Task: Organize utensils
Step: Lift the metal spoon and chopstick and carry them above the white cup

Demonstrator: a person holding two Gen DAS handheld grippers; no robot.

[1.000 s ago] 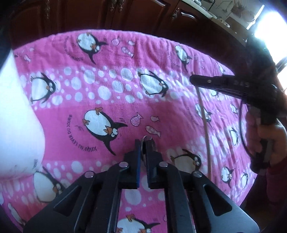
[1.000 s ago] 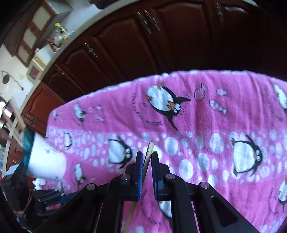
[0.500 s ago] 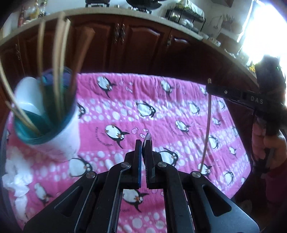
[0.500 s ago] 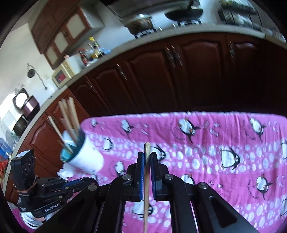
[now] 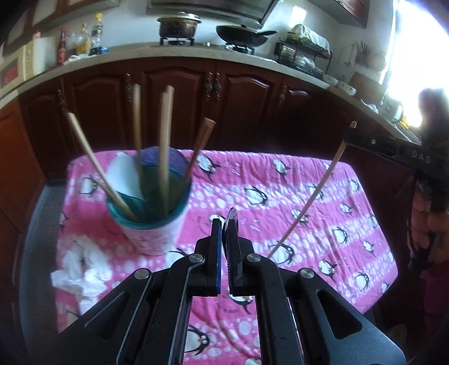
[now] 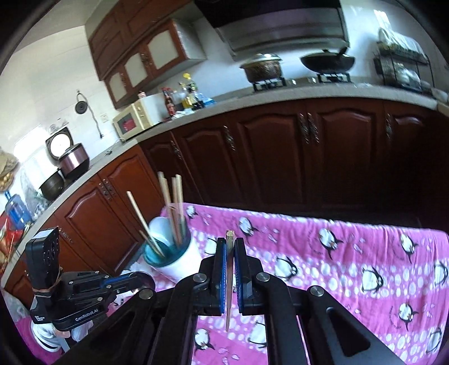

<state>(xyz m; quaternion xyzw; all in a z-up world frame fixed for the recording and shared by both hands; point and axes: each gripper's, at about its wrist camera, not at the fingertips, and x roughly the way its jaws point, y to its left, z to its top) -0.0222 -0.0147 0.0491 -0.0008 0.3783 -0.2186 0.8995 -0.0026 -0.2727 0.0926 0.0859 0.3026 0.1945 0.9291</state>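
A white cup with a teal rim [image 5: 148, 219] stands on the pink penguin towel [image 5: 280, 179], left of my left gripper; it holds several wooden chopsticks [image 5: 164, 140] and a white spoon [image 5: 125, 177]. My left gripper [image 5: 224, 224] is shut on a metal utensil [image 5: 231, 217] whose rounded end sticks out above the tips. My right gripper [image 6: 230, 244] is shut on a single wooden chopstick [image 6: 229, 280], held upright above the towel; the chopstick also shows in the left wrist view [image 5: 308, 202]. The cup shows in the right wrist view [image 6: 174, 258], to the left.
Crumpled white tissue [image 5: 81, 266] lies on the towel left of the cup. Dark wooden cabinets [image 5: 224, 106] and a counter with a pot [image 5: 178, 26] and wok [image 5: 244, 35] stand behind the table. The table's dark edge [image 5: 39, 224] shows at left.
Both grippers have risen and tilted up with their utensils, so the cup and the kitchen counter have come into fuller view. Both stay shut.
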